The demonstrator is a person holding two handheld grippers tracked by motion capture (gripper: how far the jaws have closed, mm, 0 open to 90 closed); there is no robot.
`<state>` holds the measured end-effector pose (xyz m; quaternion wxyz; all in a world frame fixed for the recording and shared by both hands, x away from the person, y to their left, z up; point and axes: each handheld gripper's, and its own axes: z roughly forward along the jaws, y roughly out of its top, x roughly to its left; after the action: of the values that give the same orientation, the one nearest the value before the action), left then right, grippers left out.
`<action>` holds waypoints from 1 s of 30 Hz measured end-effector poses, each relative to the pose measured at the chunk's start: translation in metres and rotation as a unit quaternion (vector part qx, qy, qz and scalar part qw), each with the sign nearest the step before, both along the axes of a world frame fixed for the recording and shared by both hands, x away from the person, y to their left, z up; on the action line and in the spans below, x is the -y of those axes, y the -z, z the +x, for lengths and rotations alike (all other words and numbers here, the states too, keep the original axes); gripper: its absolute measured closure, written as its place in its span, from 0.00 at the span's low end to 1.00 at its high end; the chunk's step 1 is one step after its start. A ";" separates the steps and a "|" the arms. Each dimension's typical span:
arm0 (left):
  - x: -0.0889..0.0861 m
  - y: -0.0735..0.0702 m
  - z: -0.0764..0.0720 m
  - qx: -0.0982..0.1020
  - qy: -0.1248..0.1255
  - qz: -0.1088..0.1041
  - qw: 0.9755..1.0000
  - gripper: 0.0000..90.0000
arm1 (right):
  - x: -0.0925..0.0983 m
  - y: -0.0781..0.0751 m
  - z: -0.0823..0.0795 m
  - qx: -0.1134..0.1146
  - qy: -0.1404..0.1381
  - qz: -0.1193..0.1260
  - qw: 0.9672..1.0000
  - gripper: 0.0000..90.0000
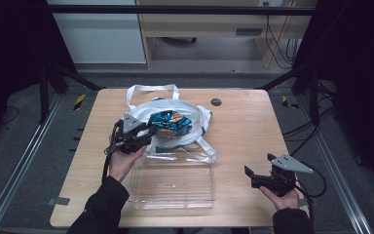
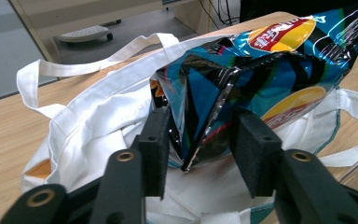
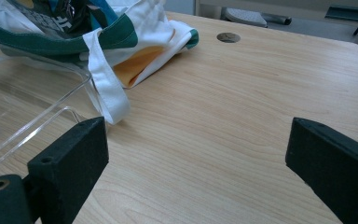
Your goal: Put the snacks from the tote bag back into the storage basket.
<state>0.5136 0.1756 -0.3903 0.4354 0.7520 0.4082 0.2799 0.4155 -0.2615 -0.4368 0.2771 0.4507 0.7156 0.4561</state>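
Nearest the person, the clear plastic tray (image 1: 173,183) lies empty, apparently waiting to receive what comes out of the bag. To the right of the tray, the right gripper (image 1: 256,176) rests low over the table (image 1: 243,122) with its jaws wide apart on nothing, seemingly on standby. Just beyond the tray's far edge, the left gripper (image 2: 200,140) has its jaws straddling a folded corner of the chip bag (image 2: 279,65), not visibly pinching it. The chip bag sits in the mouth of the white tote bag (image 1: 141,109), behind the tray.
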 end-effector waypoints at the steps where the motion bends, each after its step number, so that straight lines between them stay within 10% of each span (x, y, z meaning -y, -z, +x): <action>1: 0.001 0.000 0.000 0.000 0.000 -0.002 1.000 0.69 | 0.000 0.000 0.000 0.000 0.000 -0.001 1.000 0.07; 11: 0.001 -0.001 0.003 -0.015 -0.014 -0.001 1.000 0.92 | 0.000 0.001 0.001 -0.001 0.001 -0.001 1.000 0.07; 30: 0.006 -0.006 -0.012 -0.005 -0.008 -0.017 1.000 0.99 | 0.000 0.000 -0.001 0.000 -0.001 -0.003 1.000 0.07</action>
<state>0.5015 0.1700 -0.3845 0.4438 0.7427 0.4210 0.2725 0.4149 -0.2613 -0.4367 0.2782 0.4495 0.7172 0.4541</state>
